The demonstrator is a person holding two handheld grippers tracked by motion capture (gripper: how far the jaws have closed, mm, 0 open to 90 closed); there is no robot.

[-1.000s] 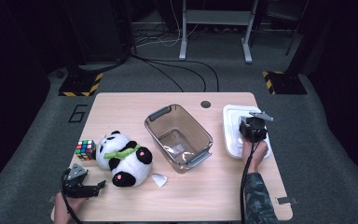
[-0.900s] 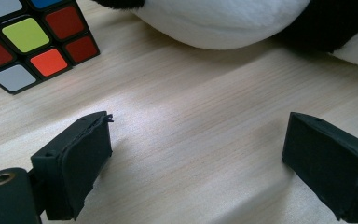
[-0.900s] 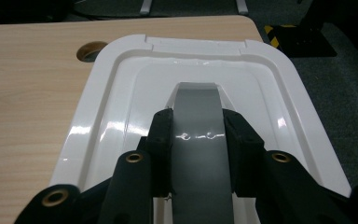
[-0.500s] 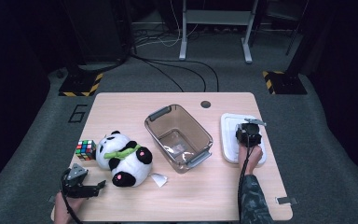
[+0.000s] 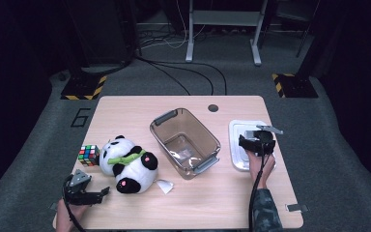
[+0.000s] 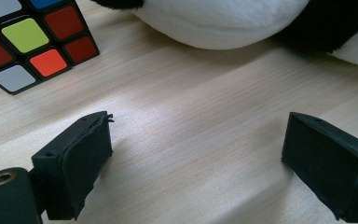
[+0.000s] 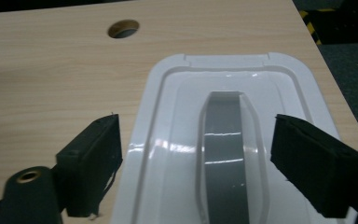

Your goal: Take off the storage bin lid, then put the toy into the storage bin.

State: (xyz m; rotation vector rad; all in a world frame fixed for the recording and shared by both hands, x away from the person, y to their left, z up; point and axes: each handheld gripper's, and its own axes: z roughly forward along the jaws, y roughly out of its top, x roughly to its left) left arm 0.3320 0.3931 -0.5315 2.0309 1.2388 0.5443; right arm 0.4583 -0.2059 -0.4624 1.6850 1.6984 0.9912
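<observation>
1. The white plastic lid with grey handle lies flat at the table's right edge.
2. The right gripper is held over it; its jaws have just been opening and stand apart, unclamped.
3. The left gripper is held spread, empty.
4. "6" is read on the floor.

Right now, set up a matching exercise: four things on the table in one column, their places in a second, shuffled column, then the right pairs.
Things:
1. puzzle cube
2. plush panda
3. clear bin
4. white lid

Places:
A. middle of the table, empty
B. right side, flat under the right tongs
C. left edge, beside the panda
D. between the cube and the bin

Pairs: 1-C, 2-D, 3-A, 4-B
</observation>
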